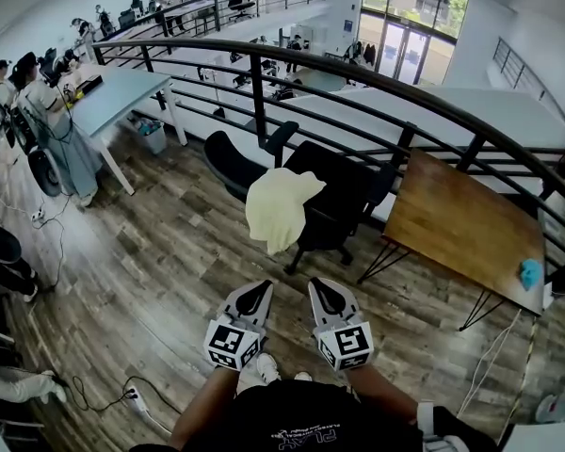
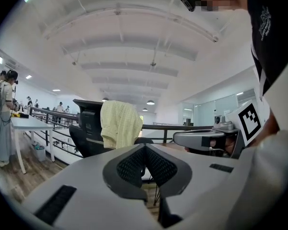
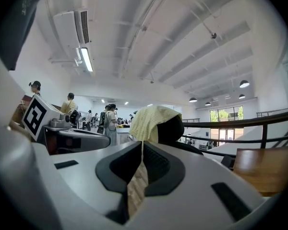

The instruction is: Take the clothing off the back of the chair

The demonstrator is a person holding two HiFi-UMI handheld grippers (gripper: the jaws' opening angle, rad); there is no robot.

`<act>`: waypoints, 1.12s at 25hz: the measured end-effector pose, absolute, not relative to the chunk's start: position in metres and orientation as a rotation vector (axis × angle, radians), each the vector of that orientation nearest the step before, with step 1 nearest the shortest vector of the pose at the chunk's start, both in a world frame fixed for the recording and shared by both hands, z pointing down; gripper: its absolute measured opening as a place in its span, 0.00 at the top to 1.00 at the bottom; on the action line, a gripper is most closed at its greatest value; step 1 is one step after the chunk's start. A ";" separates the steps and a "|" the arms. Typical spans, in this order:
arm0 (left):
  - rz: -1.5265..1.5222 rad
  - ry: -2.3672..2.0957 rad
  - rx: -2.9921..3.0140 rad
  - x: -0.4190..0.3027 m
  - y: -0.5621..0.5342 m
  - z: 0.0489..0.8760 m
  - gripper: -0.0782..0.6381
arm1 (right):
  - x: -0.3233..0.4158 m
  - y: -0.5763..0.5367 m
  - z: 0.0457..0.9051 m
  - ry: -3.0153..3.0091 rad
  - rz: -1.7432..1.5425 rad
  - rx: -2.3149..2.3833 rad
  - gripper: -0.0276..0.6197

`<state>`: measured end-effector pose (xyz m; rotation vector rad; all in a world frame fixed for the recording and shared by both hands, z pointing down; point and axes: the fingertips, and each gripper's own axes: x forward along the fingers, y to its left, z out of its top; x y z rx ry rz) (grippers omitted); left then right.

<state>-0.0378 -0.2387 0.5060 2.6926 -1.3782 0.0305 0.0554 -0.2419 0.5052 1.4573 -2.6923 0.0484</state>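
A pale yellow garment point(image 1: 278, 210) hangs over the back of a black office chair point(image 1: 348, 196) by the railing. Both grippers are held side by side in front of the person, short of the chair and apart from the cloth. My left gripper point(image 1: 254, 295) is shut with nothing in it; in the left gripper view its tip point(image 2: 145, 146) points at the garment point(image 2: 120, 123) on the chair point(image 2: 85, 123). My right gripper point(image 1: 325, 295) is also shut and empty; past its tip point(image 3: 142, 143) I see the garment point(image 3: 151, 121) draped over the chair's headrest point(image 3: 175, 128).
A wooden table point(image 1: 461, 224) with a blue object point(image 1: 530, 273) stands right of the chair. A curved black railing point(image 1: 358, 73) runs behind it. A second black chair point(image 1: 231, 163) stands at its left. A white desk point(image 1: 118, 92) with people is far left. A power strip point(image 1: 137, 403) lies on the floor.
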 end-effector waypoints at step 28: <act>0.036 -1.265 2.773 -0.044 -0.309 0.493 0.87 | 0.042 -0.304 0.490 -2.632 -0.017 1.560 0.92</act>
